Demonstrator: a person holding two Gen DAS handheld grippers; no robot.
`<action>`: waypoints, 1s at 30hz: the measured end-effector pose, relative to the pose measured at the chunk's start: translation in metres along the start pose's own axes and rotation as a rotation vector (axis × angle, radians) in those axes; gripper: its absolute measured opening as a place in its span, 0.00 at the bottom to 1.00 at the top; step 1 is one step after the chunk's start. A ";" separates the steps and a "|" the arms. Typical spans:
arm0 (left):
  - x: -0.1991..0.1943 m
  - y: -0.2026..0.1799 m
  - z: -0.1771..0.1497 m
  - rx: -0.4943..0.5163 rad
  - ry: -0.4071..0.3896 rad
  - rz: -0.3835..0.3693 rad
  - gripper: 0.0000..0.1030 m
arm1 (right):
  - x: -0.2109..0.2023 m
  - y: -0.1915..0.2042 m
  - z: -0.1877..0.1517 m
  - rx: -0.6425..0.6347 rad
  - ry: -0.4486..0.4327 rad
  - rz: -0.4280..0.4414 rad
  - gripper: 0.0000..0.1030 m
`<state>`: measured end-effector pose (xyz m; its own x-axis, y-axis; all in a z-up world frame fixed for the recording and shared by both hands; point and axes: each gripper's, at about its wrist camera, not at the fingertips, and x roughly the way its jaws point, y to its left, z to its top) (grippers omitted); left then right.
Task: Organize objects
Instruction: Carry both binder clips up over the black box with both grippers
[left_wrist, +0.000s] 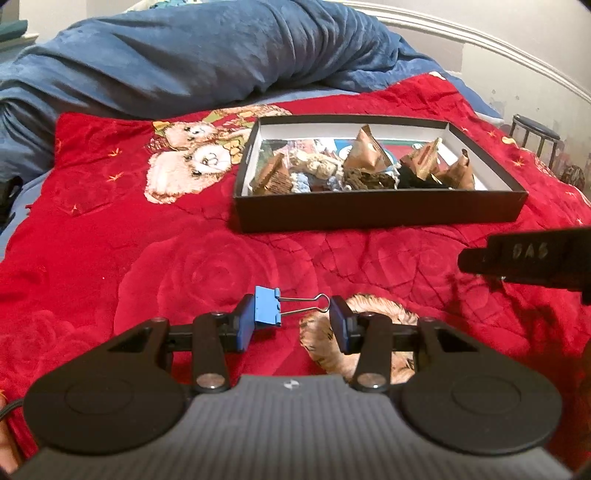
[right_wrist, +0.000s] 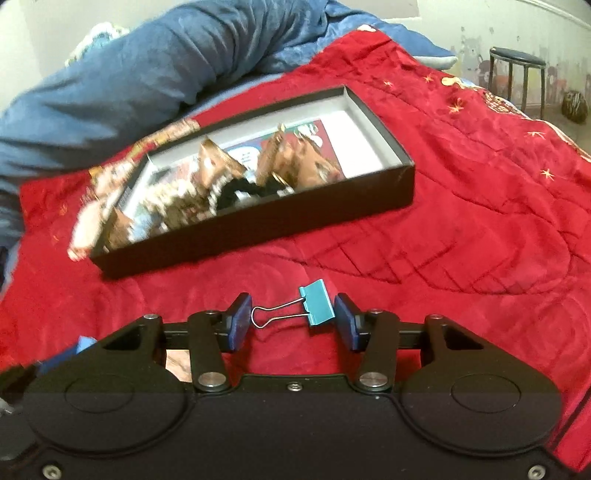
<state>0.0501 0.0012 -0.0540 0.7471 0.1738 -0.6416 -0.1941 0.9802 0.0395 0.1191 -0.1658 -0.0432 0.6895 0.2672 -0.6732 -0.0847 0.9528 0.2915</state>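
the black box (left_wrist: 380, 212) of wrapped sweets and knitted bits sits mid-blanket (left_wrist: 110, 258), with bare red cloth between it and both grippers. the left gripper (left_wrist: 291, 319) pinches a blue binder clip (left_wrist: 266, 308) lengthwise, wire handles toward the right pad. the right gripper (right_wrist: 293, 319) holds a teal binder clip (right_wrist: 317, 302) the same way, jaws half closed.

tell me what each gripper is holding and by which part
Left gripper: blue binder clip, held end to end, body against one pad, wire handle against the other. Right gripper: teal binder clip, same hold.

Dim indoor light, fisheye-bent edges, box (right_wrist: 258, 225) motion-blurred
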 end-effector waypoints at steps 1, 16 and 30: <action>0.000 0.001 0.001 -0.006 -0.005 0.003 0.46 | -0.001 0.000 0.001 0.010 -0.006 0.011 0.46; 0.008 0.003 0.021 -0.012 -0.081 -0.008 0.46 | 0.002 0.020 0.030 0.016 -0.088 0.173 0.46; 0.019 0.026 0.076 -0.076 -0.147 -0.115 0.46 | 0.005 0.002 0.068 0.094 -0.198 0.348 0.46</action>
<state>0.1079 0.0369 -0.0071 0.8506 0.0783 -0.5199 -0.1450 0.9854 -0.0888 0.1712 -0.1719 0.0003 0.7574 0.5295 -0.3822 -0.2774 0.7907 0.5457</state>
